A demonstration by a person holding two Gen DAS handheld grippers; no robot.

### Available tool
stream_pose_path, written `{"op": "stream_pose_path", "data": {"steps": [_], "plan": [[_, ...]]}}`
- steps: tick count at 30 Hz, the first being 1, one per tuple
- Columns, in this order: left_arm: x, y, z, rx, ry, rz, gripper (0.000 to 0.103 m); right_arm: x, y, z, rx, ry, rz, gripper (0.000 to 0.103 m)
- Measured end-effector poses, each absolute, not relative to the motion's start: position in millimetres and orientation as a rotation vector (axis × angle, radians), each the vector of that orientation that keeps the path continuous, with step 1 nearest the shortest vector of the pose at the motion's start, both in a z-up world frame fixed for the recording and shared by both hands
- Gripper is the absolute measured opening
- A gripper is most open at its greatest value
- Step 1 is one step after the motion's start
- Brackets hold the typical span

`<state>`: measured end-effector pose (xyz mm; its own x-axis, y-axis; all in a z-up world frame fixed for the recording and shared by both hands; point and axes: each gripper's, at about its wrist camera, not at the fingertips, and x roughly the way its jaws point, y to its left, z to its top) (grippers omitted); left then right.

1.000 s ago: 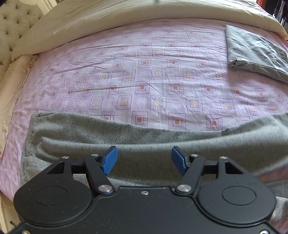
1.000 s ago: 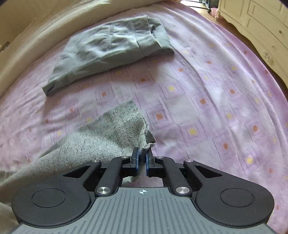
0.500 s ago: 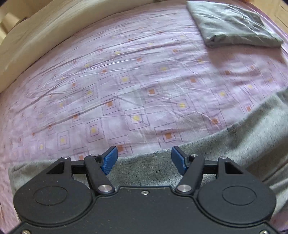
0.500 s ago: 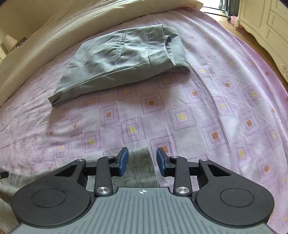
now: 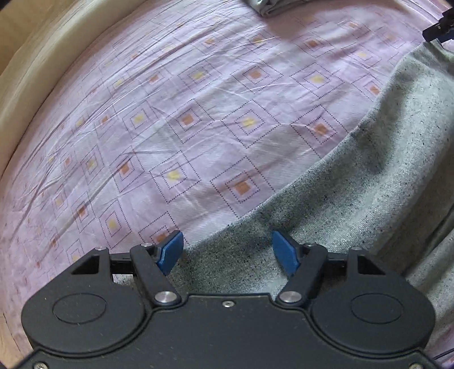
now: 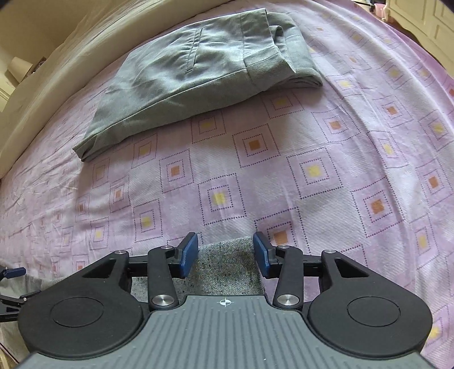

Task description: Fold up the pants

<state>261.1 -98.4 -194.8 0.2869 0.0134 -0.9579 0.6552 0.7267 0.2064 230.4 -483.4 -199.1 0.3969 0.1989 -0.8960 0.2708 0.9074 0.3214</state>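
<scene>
Grey speckled knit pants (image 5: 377, 181) lie on the pink patterned bedsheet (image 5: 198, 119), running from under my left gripper toward the upper right. My left gripper (image 5: 227, 251) is open, its blue fingertips (image 5: 170, 249) just above the pants' edge, holding nothing. My right gripper (image 6: 225, 252) is open over the end of the pants (image 6: 227, 266), which lies flat between and below its fingers. The right gripper's tip shows at the far right of the left wrist view (image 5: 439, 28).
A folded grey-green pair of trousers (image 6: 198, 73) lies farther back on the sheet (image 6: 312, 170). A cream duvet (image 6: 56, 56) borders the far side. White drawers (image 6: 425, 17) stand beyond the bed's right edge.
My right gripper opened and let go of the pants' end, which now lies flat on the sheet. Both grippers moved closer to the bed; the left one swung right along the pants.
</scene>
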Motion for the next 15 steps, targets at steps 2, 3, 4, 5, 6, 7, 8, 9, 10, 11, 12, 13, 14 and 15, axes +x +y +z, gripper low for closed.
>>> {"op": "stream_pose_path", "data": {"steps": [2,3,4,5,6,7,8,9,10,11,12,13,14,15], "plan": [[268.3,-95.1,-194.2,0.593,1.257,-0.486,0.057,227.2,-481.8,-197.5,0.467,1.17,-0.015,0.022],[273.5,-90.4,-191.8,0.497,1.304,-0.534,0.039,225.6,-479.2,-196.5,0.457,1.173,0.005,0.012],[276.4,-86.9,-189.5,0.414,1.336,-0.557,0.003,223.6,-473.9,-193.7,0.429,1.173,0.013,0.006],[276.2,-86.7,-187.3,0.394,1.339,-0.541,0.002,221.4,-469.1,-190.1,0.397,1.166,0.017,0.006],[273.2,-88.0,-185.6,0.407,1.325,-0.538,0.001,219.2,-465.3,-186.3,0.375,1.157,0.022,0.005],[267.4,-90.7,-183.6,0.435,1.302,-0.534,0.001,216.9,-462.0,-180.3,0.359,1.141,0.024,0.005],[262.7,-93.3,-180.5,0.447,1.284,-0.523,0.001,215.3,-460.5,-174.8,0.348,1.126,0.015,0.005],[260.4,-94.1,-176.2,0.45,1.265,-0.51,0.0,213.8,-460.5,-167.9,0.332,1.107,0.002,0.005],[260.4,-94.0,-169.7,0.449,1.233,-0.487,0.0,213.5,-462.4,-159.7,0.316,1.08,-0.018,0.005],[261.9,-93.4,-162.2,0.441,1.202,-0.463,0.0,214.4,-464.7,-153.7,0.31,1.061,-0.034,0.005],[265.5,-93.0,-155.1,0.429,1.173,-0.44,0.0,216.8,-468.7,-148.5,0.311,1.044,-0.05,0.005],[272.0,-91.9,-149.2,0.409,1.16,-0.428,0.0,220.2,-473.2,-145.5,0.321,1.035,-0.058,0.005],[282.3,-90.1,-146.3,0.396,1.149,-0.419,0.0,224.0,-477.5,-144.6,0.334,1.033,-0.056,0.005],[287.3,-90.0,-143.4,0.392,1.133,-0.405,0.0,227.4,-480.8,-144.6,0.332,1.023,-0.064,0.005]]}}
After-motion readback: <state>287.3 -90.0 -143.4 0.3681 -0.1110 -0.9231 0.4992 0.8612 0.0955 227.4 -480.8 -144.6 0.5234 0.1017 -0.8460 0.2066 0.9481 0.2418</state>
